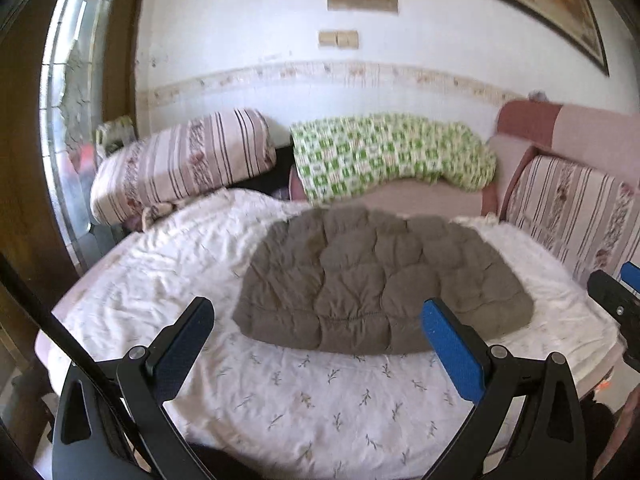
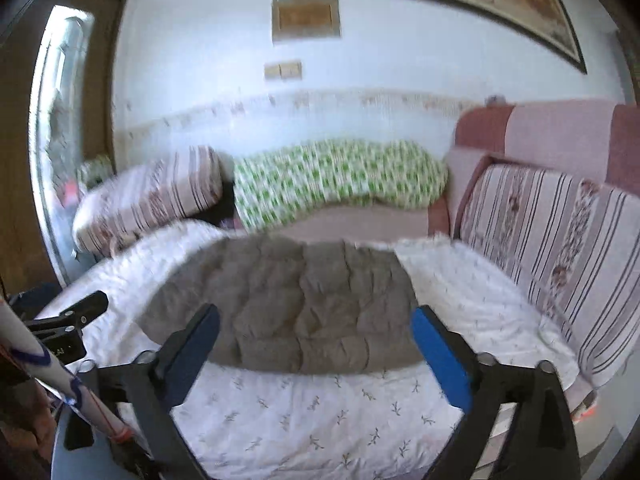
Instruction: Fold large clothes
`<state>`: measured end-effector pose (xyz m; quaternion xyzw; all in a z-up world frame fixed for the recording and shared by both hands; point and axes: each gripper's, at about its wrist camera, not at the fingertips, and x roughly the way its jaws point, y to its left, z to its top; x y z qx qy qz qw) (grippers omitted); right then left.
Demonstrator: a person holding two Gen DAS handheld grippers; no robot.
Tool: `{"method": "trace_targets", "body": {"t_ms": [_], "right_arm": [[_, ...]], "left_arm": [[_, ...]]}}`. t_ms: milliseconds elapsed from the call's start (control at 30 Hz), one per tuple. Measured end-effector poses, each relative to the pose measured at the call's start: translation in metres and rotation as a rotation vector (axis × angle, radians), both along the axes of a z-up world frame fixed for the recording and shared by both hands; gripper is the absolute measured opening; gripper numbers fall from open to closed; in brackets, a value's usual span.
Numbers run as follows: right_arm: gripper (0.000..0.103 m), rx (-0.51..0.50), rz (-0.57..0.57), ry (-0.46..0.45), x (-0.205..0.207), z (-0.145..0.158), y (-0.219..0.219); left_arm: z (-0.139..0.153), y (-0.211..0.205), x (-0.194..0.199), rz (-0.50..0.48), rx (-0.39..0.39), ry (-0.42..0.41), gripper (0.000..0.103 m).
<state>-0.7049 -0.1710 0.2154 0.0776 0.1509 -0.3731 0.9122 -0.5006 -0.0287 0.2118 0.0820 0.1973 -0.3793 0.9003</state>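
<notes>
A puffy grey-brown quilted garment (image 1: pixel 380 280) is lying folded into a compact rounded bundle on the white sprig-printed bedsheet (image 1: pixel 312 404), toward the twelve o'clock side of the bed, just short of the green-and-white checked blanket (image 1: pixel 392 152) and between the two pink striped pillows (image 1: pixel 180 160). The left tool (image 1: pixel 318 322) is being held above the near bed edge with its jaws spread wide apart and nothing between them; the right tool (image 2: pixel 316 330) is likewise being held fully apart and empty, well clear of the cloth. The fold appears to be finished or nearly so, and both tools seem to be standing off from it.

If a further fold is wanted, the bundle's six o'clock hem is best being approached low and level, both tools being closed on the padded edge at five and seven o'clock together, so that the thick layers are being lifted evenly and not dragged. The slippery filling is likely to spring open, so pressing flat is being advised.
</notes>
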Motion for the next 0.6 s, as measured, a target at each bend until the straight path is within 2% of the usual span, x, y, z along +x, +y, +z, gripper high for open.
{"method": "trace_targets", "body": {"t_ms": [167, 333, 433, 533, 600], "right_arm": [[0.103, -0.016, 0.021, -0.025, -0.014, 0.02, 0.036], [0.103, 0.019, 0.027, -0.026, -0.015, 0.015, 0.052], [0.103, 0.026, -0.002, 0.006, -0.01, 0.013, 0.048], [0.103, 0.044, -0.011, 0.005, -0.008, 0.013, 0.046], [0.103, 0.041, -0.016, 0.004, -0.003, 0.011, 0.045]], "left_arm": [[0.026, 0.034, -0.022, 0.05, 0.002, -0.031, 0.103], [0.023, 0.049, -0.033, 0.048, 0.01, -0.027, 0.103], [0.015, 0.052, -0.036, 0.067, 0.026, -0.027, 0.103], [0.009, 0.049, -0.031, 0.084, 0.069, 0.011, 0.103], [0.005, 0.04, -0.026, 0.111, 0.166, 0.009, 0.103]]}}
